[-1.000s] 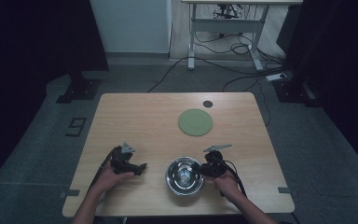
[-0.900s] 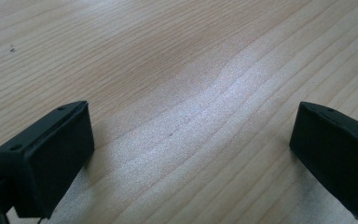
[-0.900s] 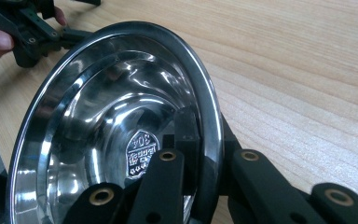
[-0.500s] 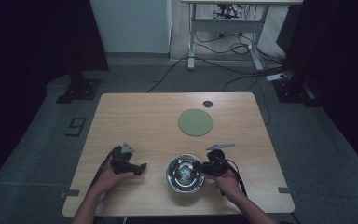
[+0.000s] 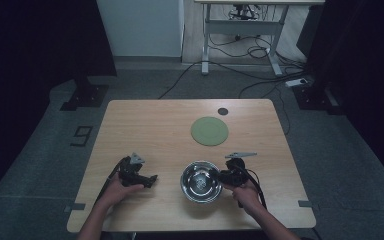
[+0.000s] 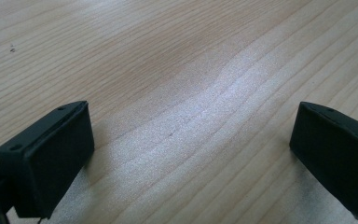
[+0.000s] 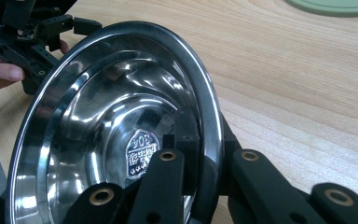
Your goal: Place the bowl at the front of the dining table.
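Observation:
A shiny steel bowl (image 5: 200, 181) sits near the table's front edge, and in the right gripper view the bowl (image 7: 98, 140) looms large with a stamped mark at its bottom. My right gripper (image 5: 226, 176) is shut on the bowl's right rim, one jaw inside and one outside (image 7: 205, 158). My left gripper (image 5: 152, 180) rests low over bare wood to the left of the bowl; in the left gripper view its gripper (image 6: 191, 144) stands open with nothing between the jaws. The left gripper (image 7: 32, 32) also appears beyond the bowl.
A flat green round plate (image 5: 209, 131) lies behind the bowl, toward the table's right centre; its edge (image 7: 340, 5) shows at the top right. A small dark disc (image 5: 222, 111) sits near the far edge. The wooden table (image 5: 145, 130) stands on a grey floor with cables behind.
My right gripper and the bowl shifted slightly; the left hand stayed put.

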Action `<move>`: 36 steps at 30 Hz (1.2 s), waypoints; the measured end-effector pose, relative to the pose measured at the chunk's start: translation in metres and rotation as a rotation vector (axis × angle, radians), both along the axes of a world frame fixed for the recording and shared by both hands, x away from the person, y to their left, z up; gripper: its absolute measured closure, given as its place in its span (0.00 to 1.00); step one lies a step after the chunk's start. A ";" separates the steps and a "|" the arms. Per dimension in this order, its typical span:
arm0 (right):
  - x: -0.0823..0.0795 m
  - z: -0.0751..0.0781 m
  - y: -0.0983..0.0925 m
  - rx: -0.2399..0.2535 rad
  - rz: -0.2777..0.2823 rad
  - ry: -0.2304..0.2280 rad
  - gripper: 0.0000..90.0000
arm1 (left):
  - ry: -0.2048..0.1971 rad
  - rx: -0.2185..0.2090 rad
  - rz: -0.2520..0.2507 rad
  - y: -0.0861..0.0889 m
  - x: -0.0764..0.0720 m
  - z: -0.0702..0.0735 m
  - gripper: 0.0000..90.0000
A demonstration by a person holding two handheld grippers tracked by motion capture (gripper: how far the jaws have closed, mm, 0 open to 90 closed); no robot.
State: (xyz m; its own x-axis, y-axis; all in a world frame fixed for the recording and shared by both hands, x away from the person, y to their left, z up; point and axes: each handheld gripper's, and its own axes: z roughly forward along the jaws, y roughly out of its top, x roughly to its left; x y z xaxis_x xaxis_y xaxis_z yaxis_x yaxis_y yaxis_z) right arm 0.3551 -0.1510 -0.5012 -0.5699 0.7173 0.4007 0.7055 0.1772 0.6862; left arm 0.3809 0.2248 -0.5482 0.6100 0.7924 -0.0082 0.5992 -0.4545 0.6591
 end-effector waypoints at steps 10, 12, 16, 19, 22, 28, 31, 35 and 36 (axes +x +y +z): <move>0.001 0.003 -0.002 0.006 -0.010 -0.013 0.96 | -0.001 -0.001 0.000 0.000 0.000 0.000 0.00; 0.002 0.004 -0.003 0.006 -0.010 -0.013 0.96 | -0.001 -0.001 0.000 0.000 0.000 0.000 0.00; 0.004 0.006 -0.006 0.007 -0.020 -0.015 0.96 | -0.001 -0.001 0.000 0.000 0.000 0.000 0.00; 0.006 0.007 -0.008 0.002 -0.023 -0.014 0.96 | -0.001 -0.001 0.000 0.000 0.000 0.000 0.00; 0.010 0.010 -0.010 0.008 -0.033 -0.013 0.96 | -0.001 0.000 0.000 0.000 0.000 0.000 0.00; 0.017 0.010 -0.008 -0.003 -0.040 -0.011 0.96 | -0.001 0.000 0.000 0.000 0.000 0.000 0.00; 0.020 0.011 -0.008 -0.009 -0.044 -0.014 0.96 | -0.001 0.000 0.000 0.000 0.000 0.000 0.00; 0.024 0.014 -0.010 -0.001 -0.056 -0.019 0.96 | -0.001 0.000 0.000 0.000 0.000 0.000 0.00; 0.024 0.014 -0.010 -0.001 -0.056 -0.019 0.96 | -0.001 0.000 0.000 0.000 0.000 0.000 0.00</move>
